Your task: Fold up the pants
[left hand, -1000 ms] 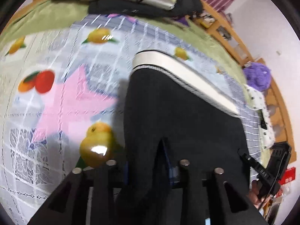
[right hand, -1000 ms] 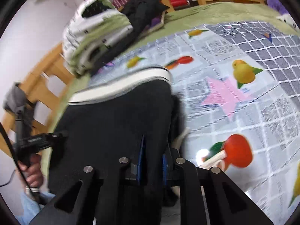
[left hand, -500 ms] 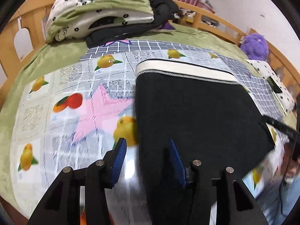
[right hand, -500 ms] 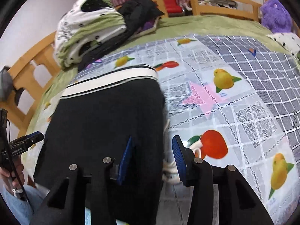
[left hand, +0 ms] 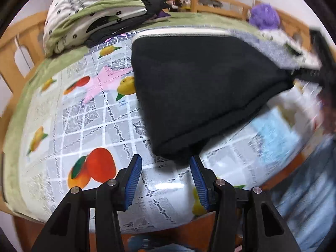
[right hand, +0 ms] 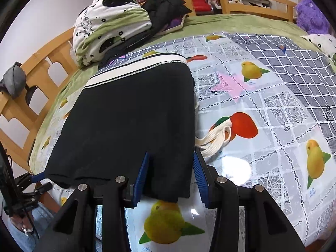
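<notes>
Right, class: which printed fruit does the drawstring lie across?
The red fruit print beside the black pants; the drawstring crosses its leafy end, unlike the yellow prints.

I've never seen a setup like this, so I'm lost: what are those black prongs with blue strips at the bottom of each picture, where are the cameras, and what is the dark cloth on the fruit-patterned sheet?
There is no robot here. A person holds a hand tool in each hand, each with a two-finger gripper and a wide-angle camera looking forward along the fingers, so each picture shows its own gripper at the bottom edge. One picture comes from the left gripper, the other from the right gripper. The blue strips are the finger pads. Both grippers are open and hold nothing. The dark cloth is a pair of black pants, folded flat on the fruit-print cloth covering a bed. Its white waistband points away from the cameras, and a cream drawstring sticks out at one side. A bundle of bedding sits behind.
</notes>
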A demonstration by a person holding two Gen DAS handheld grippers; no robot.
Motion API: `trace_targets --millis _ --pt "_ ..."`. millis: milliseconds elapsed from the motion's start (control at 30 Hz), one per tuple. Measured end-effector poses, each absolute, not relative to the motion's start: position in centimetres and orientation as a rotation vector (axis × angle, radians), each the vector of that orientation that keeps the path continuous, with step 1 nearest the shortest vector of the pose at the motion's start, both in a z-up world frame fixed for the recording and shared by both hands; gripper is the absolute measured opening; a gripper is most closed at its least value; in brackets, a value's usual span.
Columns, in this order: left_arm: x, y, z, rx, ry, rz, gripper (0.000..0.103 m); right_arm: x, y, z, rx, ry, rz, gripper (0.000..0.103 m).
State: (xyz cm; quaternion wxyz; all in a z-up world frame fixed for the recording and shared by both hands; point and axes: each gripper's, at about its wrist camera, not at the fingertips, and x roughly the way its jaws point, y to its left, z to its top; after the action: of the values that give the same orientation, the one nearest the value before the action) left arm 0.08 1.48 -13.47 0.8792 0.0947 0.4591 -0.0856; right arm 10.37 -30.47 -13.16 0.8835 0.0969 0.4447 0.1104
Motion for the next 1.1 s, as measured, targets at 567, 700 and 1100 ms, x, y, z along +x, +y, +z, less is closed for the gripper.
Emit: trace_targets --millis 567,700,1100 --pt "-0.1 -0.3 -15.7 0.357 0.977 -0.160 0.053 10.2 -31.7 -13.9 0.228 0.942 0.240 0.044" --pt "-0.2 0.0 -15.7 0.311 0.940 -0.141 0.050 10.2 -31.7 -14.0 0.228 0.941 0.237 0.044" --pt "2.8 5.1 -16.0 -0.137 0.964 -0.109 0.013 10.7 -31.1 -15.3 0.216 0.976 0.250 0.049"
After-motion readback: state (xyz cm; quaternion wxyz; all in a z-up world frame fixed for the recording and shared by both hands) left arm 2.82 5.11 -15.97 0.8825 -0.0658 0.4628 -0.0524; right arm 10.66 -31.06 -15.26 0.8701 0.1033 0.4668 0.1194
